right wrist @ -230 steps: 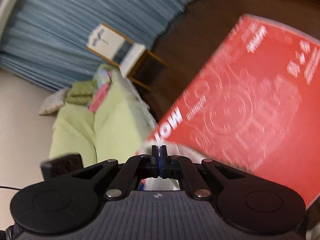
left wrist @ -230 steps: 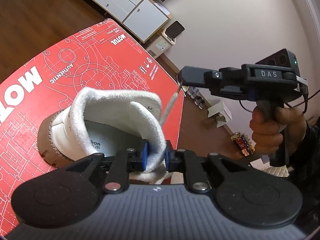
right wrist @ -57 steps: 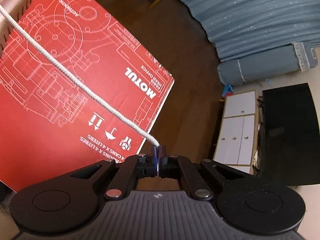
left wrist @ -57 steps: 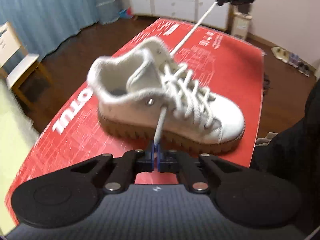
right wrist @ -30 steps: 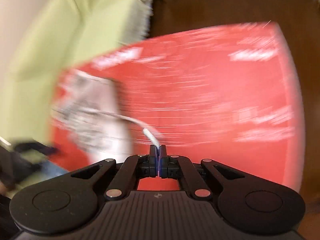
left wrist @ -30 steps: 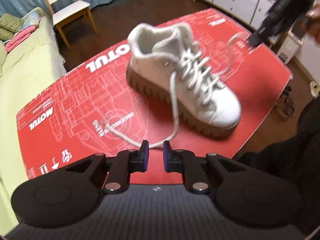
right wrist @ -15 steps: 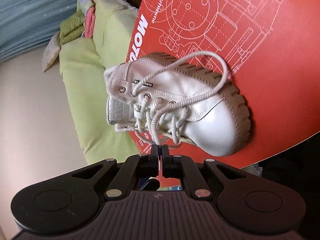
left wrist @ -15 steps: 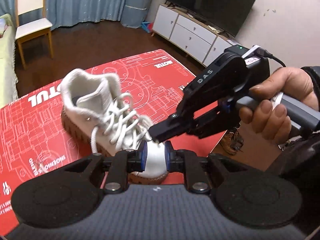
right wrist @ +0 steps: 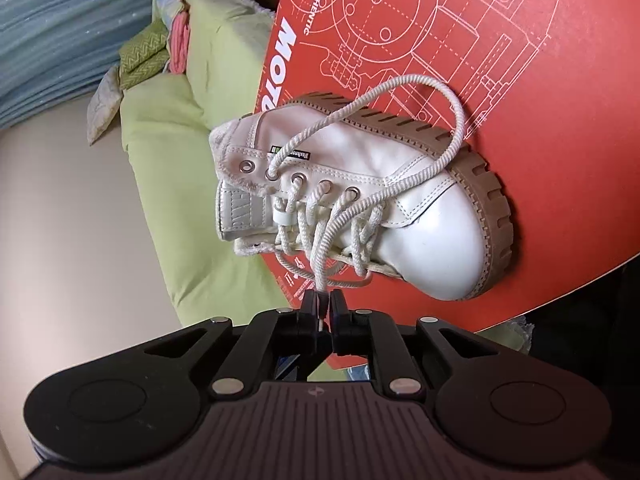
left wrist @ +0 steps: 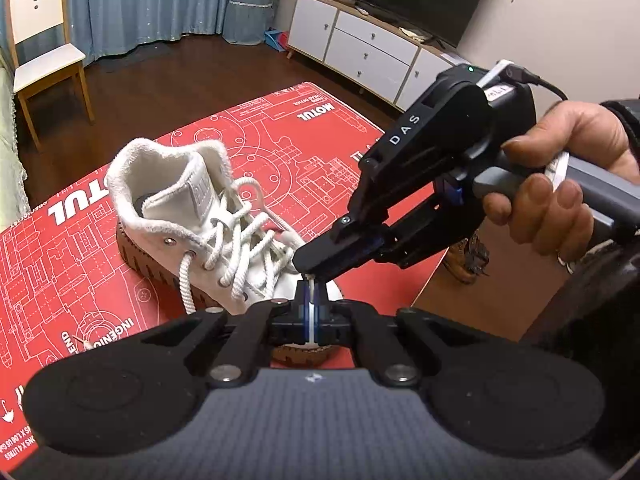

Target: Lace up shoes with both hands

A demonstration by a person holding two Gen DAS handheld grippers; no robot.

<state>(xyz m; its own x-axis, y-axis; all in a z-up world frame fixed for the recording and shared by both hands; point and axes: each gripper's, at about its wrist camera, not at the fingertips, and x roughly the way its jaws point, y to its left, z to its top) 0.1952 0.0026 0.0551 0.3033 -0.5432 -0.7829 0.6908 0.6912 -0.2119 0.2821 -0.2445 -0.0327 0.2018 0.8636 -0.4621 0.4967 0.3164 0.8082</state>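
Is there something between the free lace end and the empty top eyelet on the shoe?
Nothing visible blocks it. The top eyelet is open and uncovered. The lace end is pinched in the left gripper, near the toe of the shoe, while the right gripper fingers are opening around it.

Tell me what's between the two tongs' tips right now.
A short stretch of white lace tip runs from the shut left tongs up into the opening right tongs; the left wrist view shows it.

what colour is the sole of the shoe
The sole is tan-brown with a ridged edge, under a white shoe; clearest in the right wrist view.
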